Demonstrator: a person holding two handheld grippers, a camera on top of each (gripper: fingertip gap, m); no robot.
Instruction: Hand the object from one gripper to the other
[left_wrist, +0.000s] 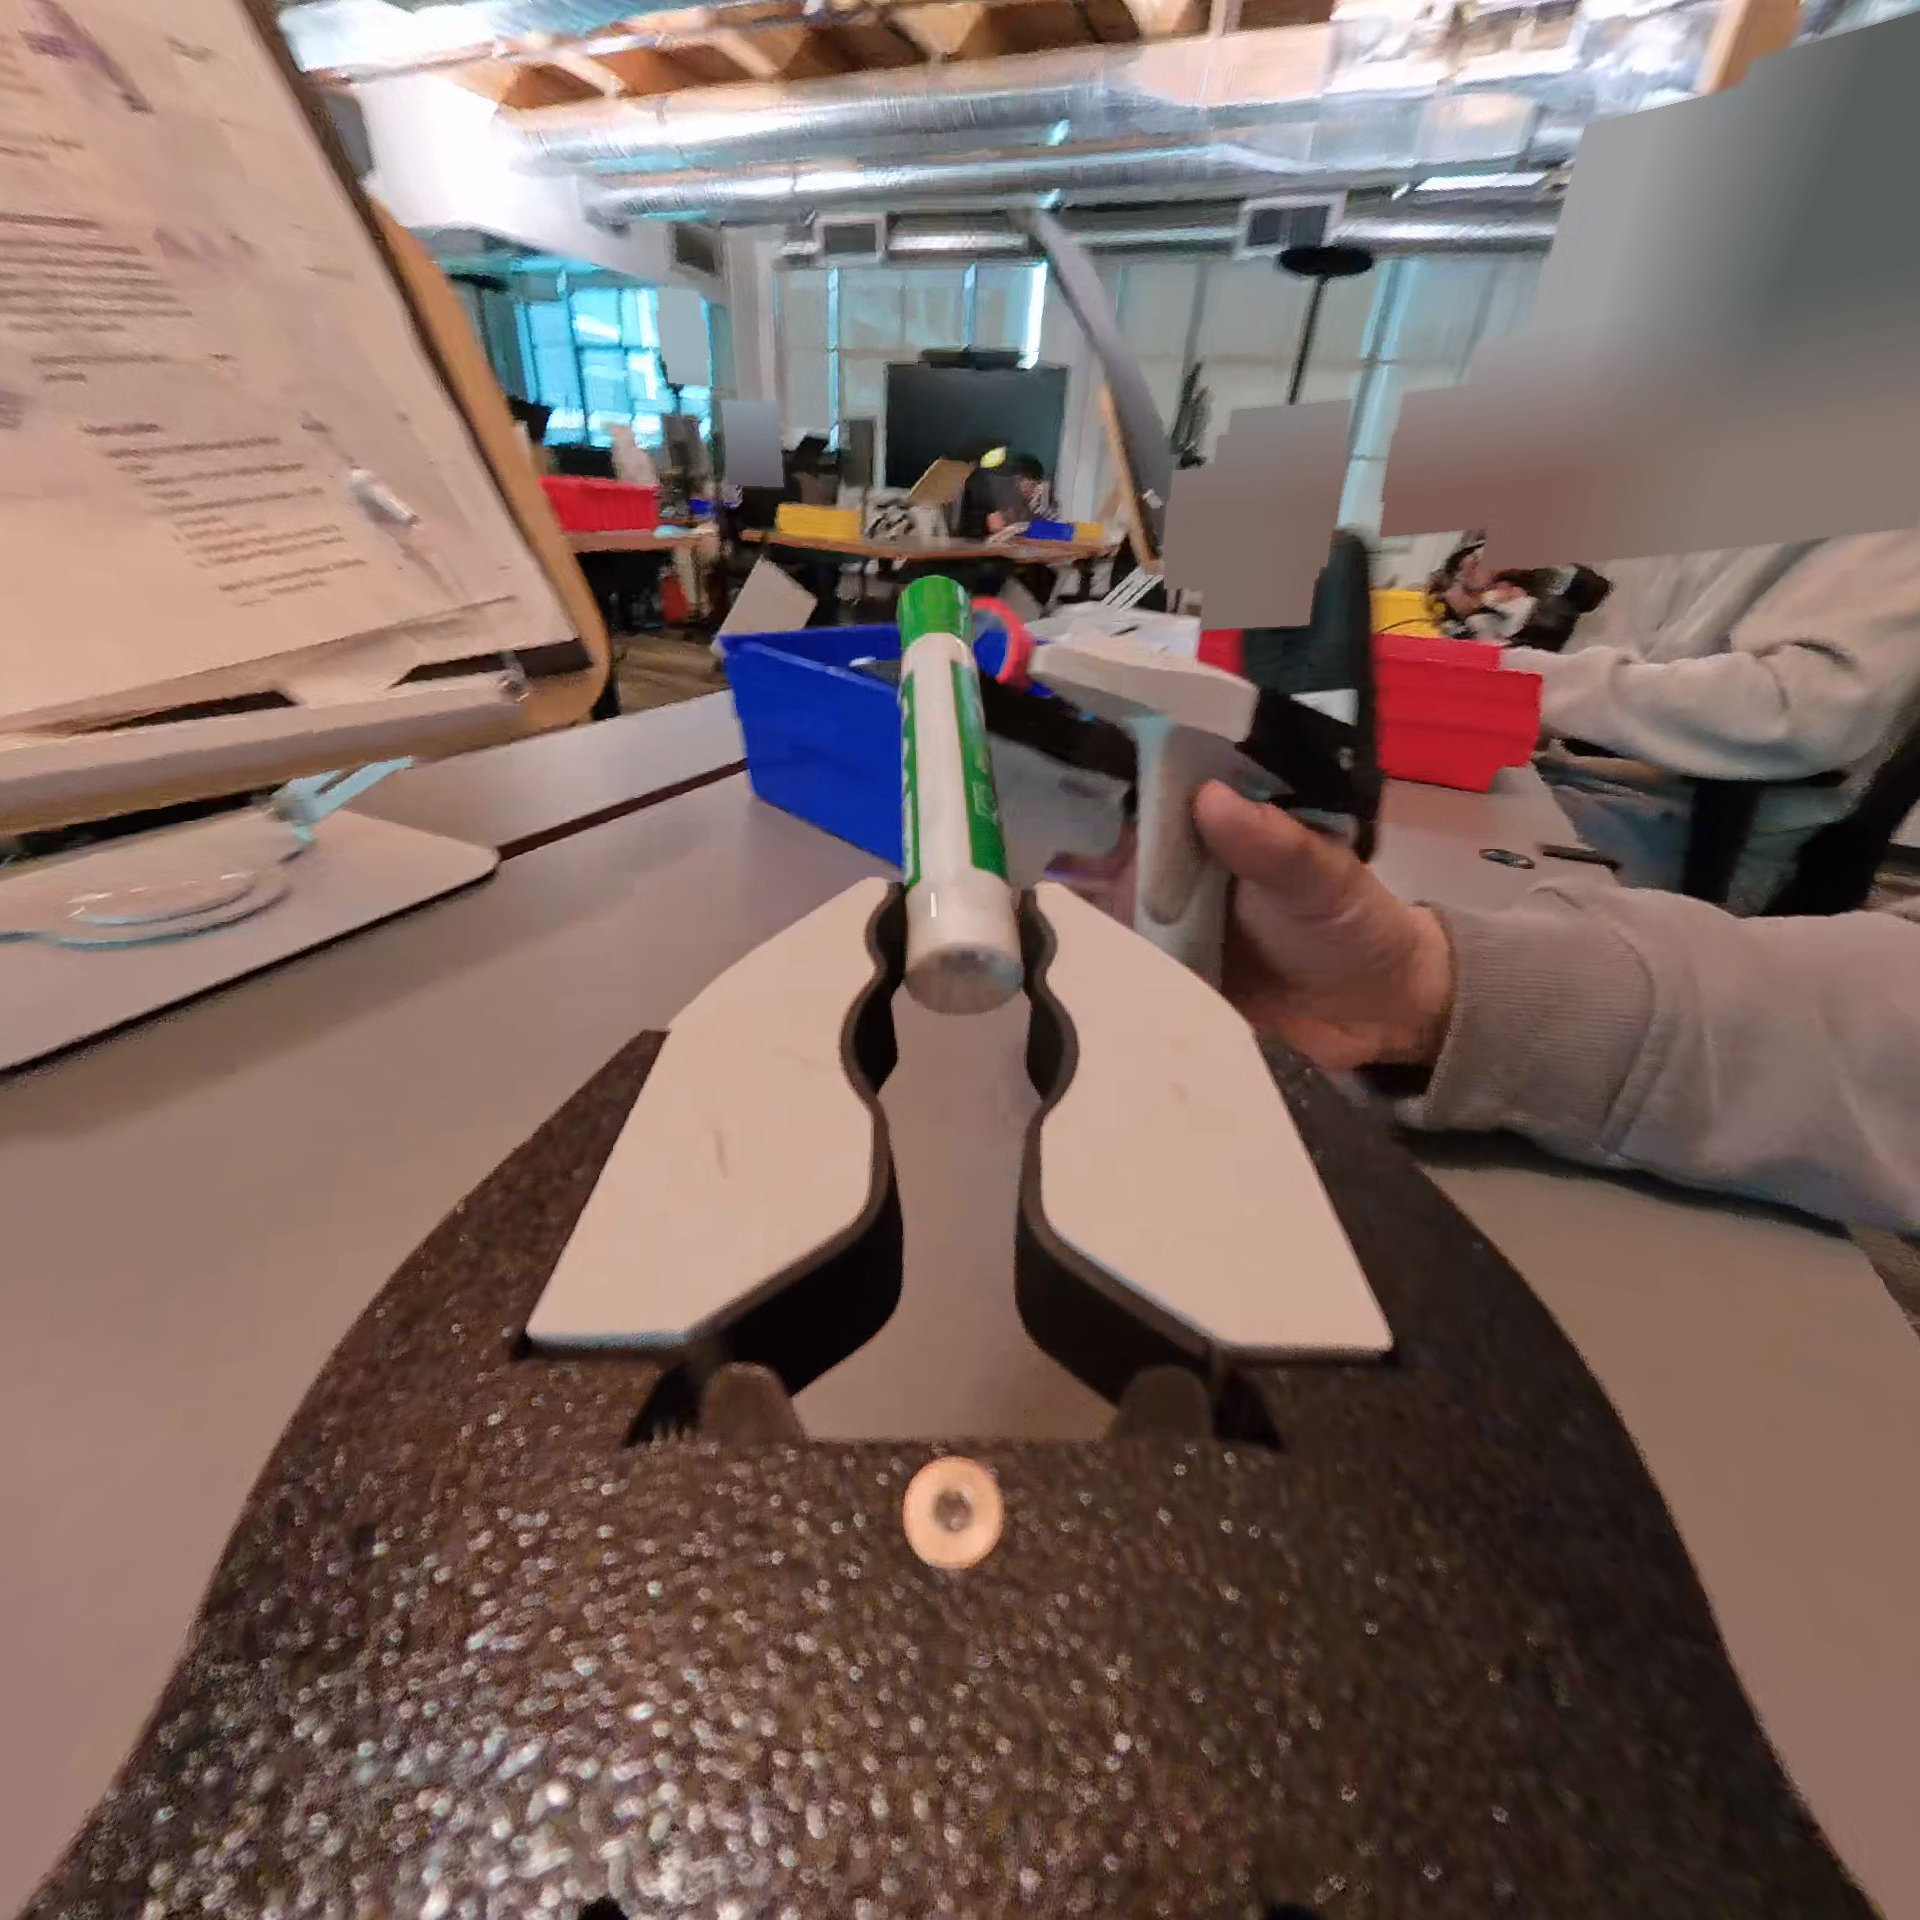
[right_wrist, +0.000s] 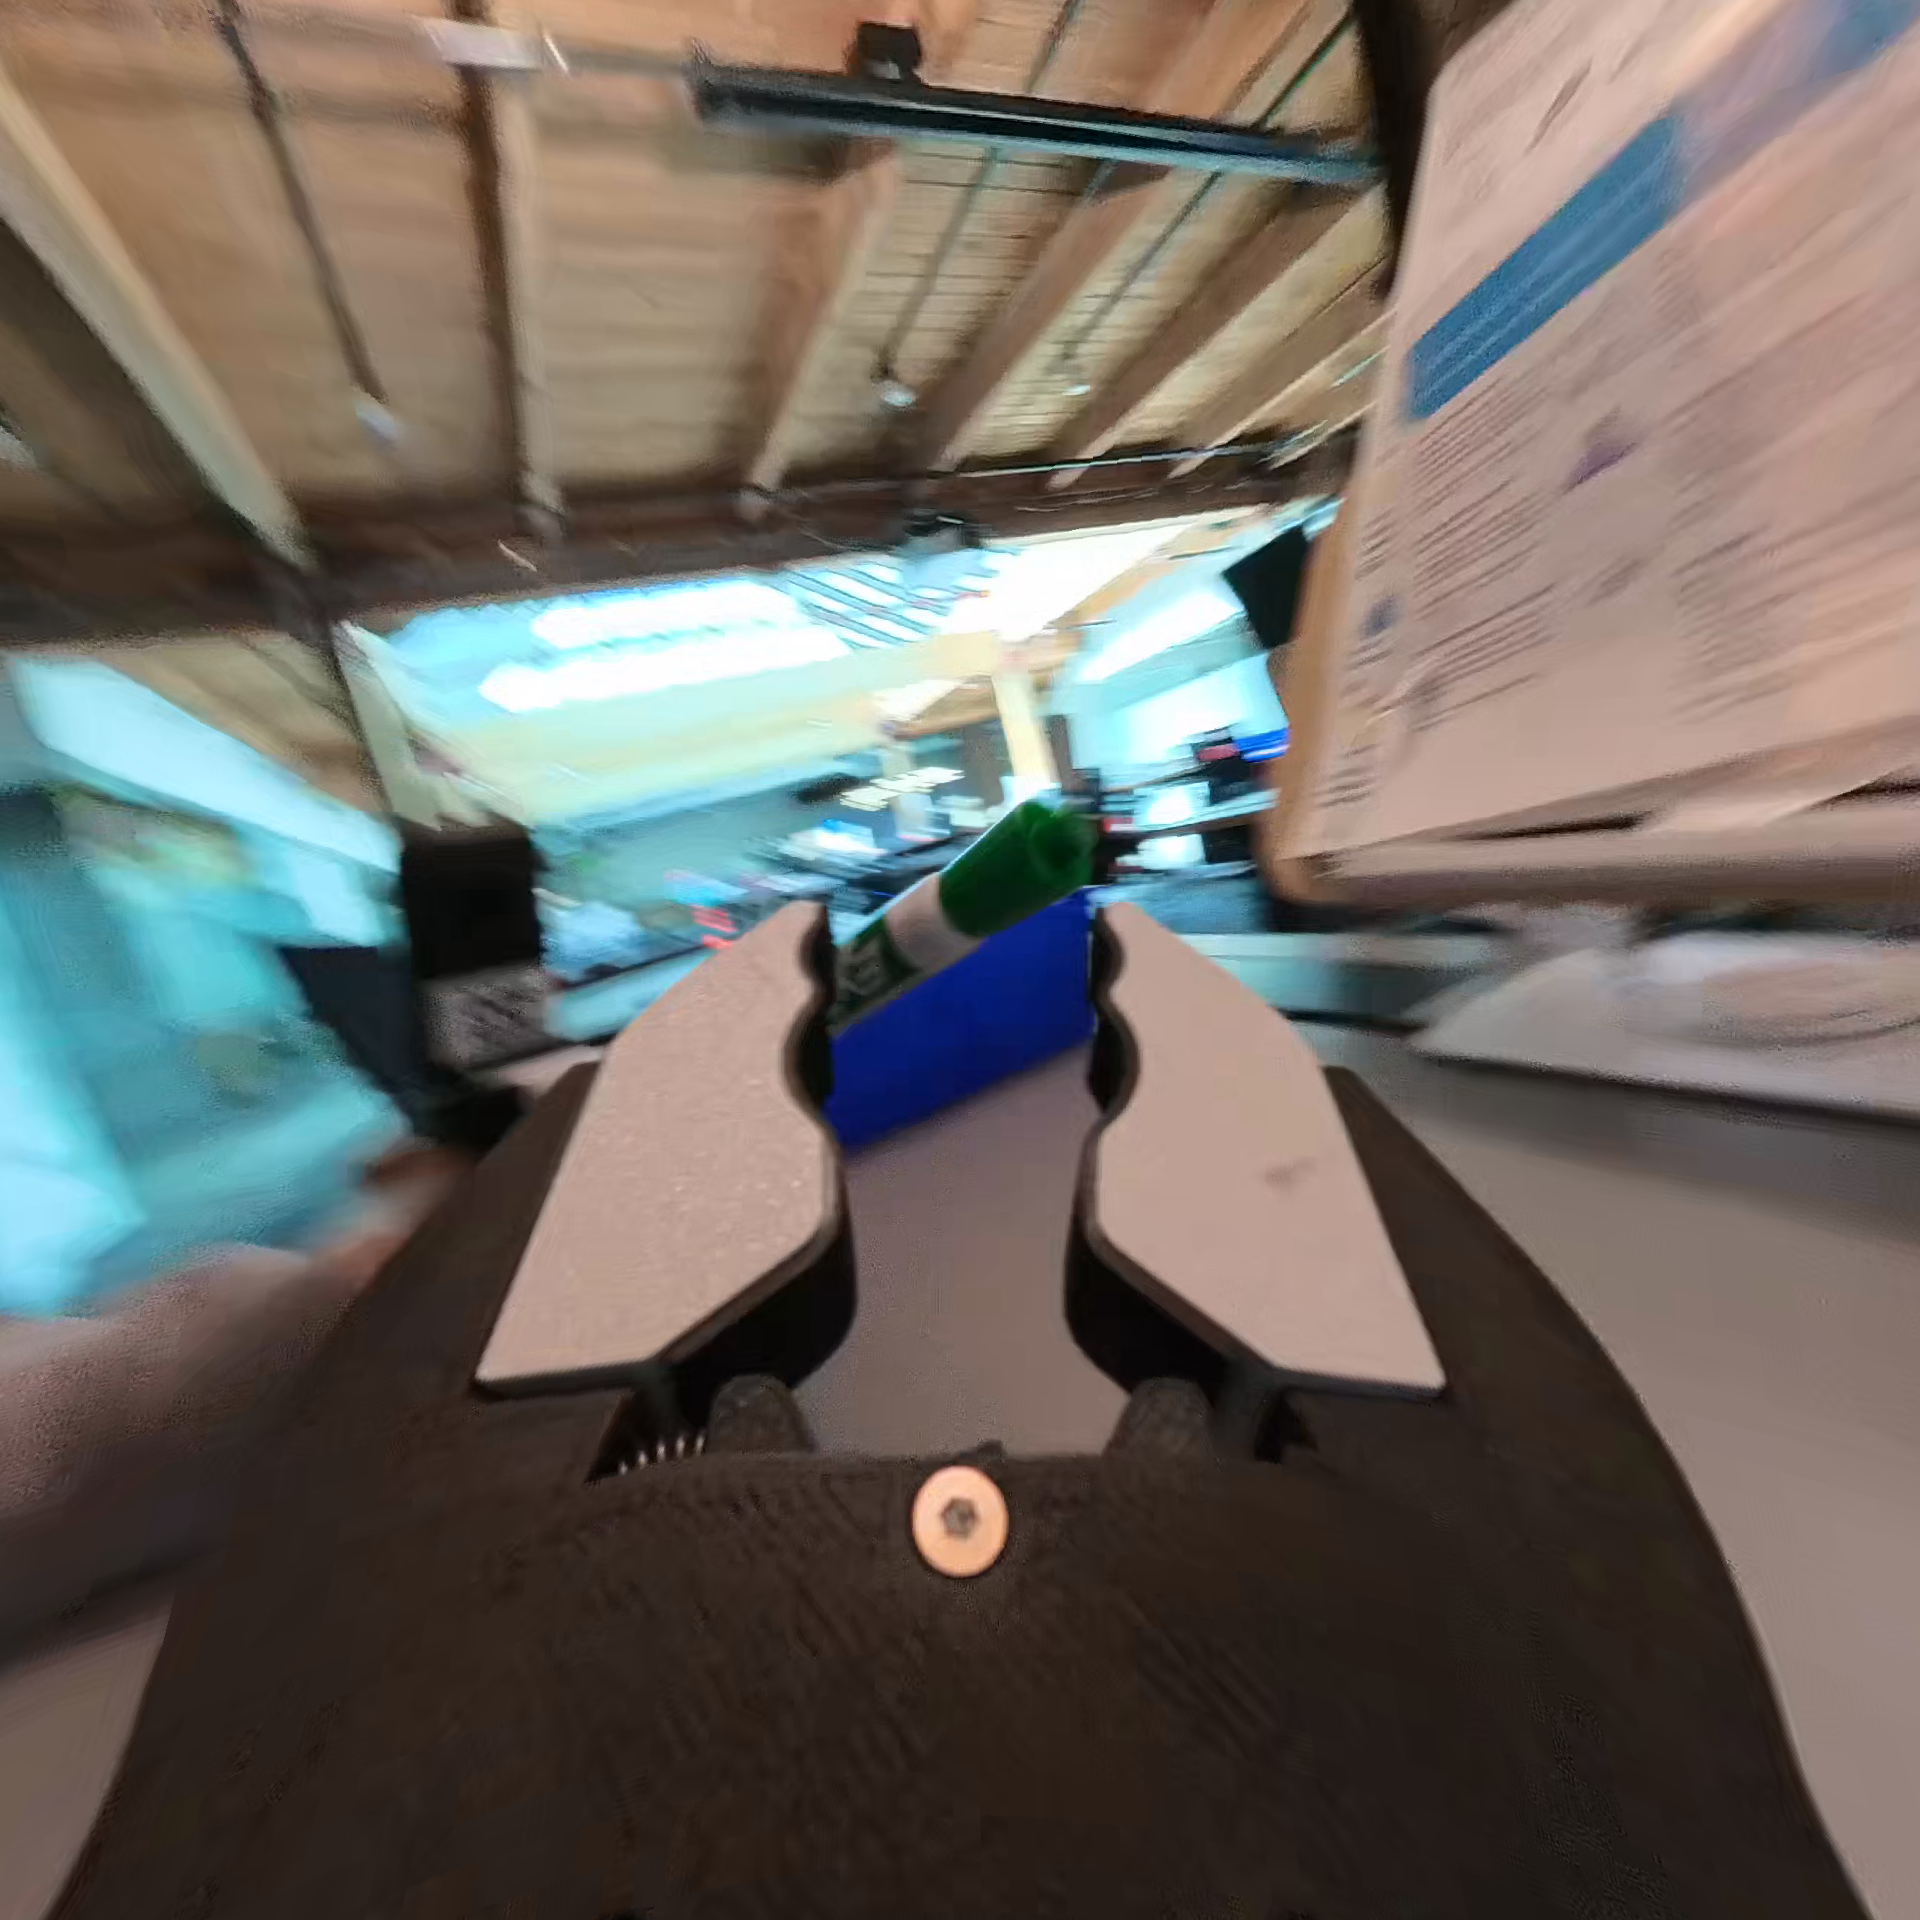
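A white marker with a green cap (left_wrist: 951, 769) sticks forward and up from my left gripper (left_wrist: 961, 914), which is shut on its butt end above the grey table (left_wrist: 312, 1143). My right gripper is held by a hand (left_wrist: 1309, 935) to the right, and its grey finger (left_wrist: 1143, 686) points at the marker's cap end from close by. In the blurred right wrist view my right gripper (right_wrist: 961, 935) is open and empty. The marker (right_wrist: 1013, 868) shows just past its fingertips, its body running behind the left finger. I cannot tell whether they touch.
A blue bin (left_wrist: 810, 717) stands on the table right behind the marker and also shows in the right wrist view (right_wrist: 966, 1018). A red bin (left_wrist: 1455, 717) is farther right. A document stand with papers (left_wrist: 208, 416) rises at the left. People sit at desks behind.
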